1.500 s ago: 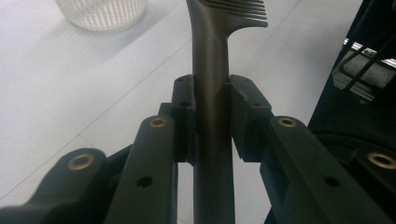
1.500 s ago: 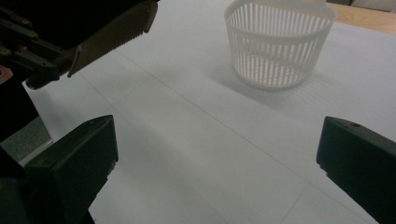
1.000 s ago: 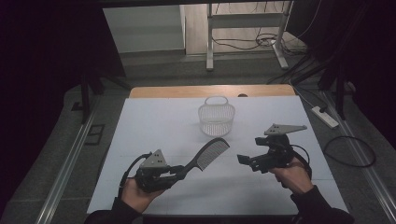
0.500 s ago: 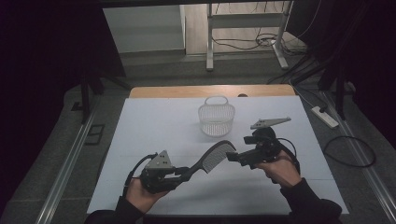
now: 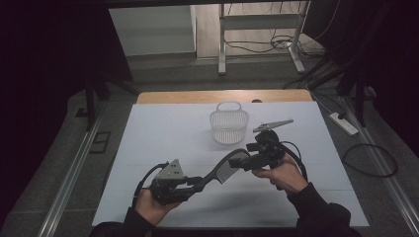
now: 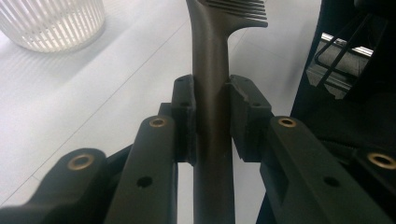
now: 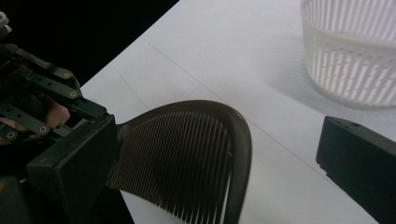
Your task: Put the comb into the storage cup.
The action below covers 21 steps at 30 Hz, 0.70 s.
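The dark plastic comb (image 5: 225,170) with a curved handle is held in the air just in front of the white slatted plastic basket (image 5: 229,126). Its handle is clamped by the left gripper (image 6: 211,109), presumably so the toothed head is offered for a handover. The head is flanked by the open jaws of the right gripper (image 7: 219,163), untouched. The comb's handle end is cut off from sight.

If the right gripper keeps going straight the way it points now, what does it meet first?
Most likely the toothed head of the dark plastic comb, which already lies between the right gripper's open jaws. The left gripper clamps the comb's handle. Depth is hard to judge.
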### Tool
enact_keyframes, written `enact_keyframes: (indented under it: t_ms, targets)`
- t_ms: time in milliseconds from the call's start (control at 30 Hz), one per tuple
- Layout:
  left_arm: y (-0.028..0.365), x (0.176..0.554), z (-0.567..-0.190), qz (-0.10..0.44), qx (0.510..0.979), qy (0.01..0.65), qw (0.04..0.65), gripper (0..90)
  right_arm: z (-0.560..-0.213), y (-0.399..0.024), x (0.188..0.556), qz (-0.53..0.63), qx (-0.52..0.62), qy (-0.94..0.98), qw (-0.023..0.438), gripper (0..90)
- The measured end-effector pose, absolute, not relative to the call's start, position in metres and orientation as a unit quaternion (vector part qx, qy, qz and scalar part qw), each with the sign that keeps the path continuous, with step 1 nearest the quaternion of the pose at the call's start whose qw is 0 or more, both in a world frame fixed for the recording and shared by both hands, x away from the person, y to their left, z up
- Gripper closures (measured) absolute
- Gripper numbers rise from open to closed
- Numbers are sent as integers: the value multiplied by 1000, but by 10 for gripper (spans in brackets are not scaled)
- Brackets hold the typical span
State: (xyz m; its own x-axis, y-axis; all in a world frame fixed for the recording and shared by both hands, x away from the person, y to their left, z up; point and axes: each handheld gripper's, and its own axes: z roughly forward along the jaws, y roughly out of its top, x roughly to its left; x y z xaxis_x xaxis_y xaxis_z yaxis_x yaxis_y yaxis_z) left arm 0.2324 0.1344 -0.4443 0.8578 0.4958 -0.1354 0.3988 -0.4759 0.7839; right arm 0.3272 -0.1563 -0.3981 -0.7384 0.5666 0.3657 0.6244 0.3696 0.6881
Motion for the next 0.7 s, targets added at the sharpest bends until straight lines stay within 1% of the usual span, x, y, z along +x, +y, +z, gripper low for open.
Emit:
enact_keyframes:
  t_ms: [33, 133, 300, 400, 500, 533, 667, 700]
  targets:
    - [134, 232, -444, 55, 857, 261, 442, 724, -399, -155, 328, -431, -362, -826, 37, 0]
    - [134, 232, -444, 56, 856, 259, 443, 724, -400, -155, 330, -438, -361, -822, 53, 74]
    - [135, 232, -444, 60, 857, 255, 444, 723, -398, -157, 329, -459, -343, -817, 73, 316]
    - [134, 231, -444, 64, 859, 253, 441, 724, -398, -160, 330, -469, -341, -810, 90, 430]
    - [134, 231, -445, 67, 860, 251, 439, 723, -398, -162, 331, -479, -344, -801, 105, 524]
    - [134, 231, -445, 69, 860, 250, 439, 723, -398, -163, 332, -481, -345, -799, 111, 542]
    - [133, 231, -446, 73, 862, 246, 437, 723, -400, -166, 333, -483, -349, -796, 110, 650]
    - [133, 231, -446, 75, 863, 245, 435, 723, -401, -167, 334, -485, -351, -793, 117, 662]
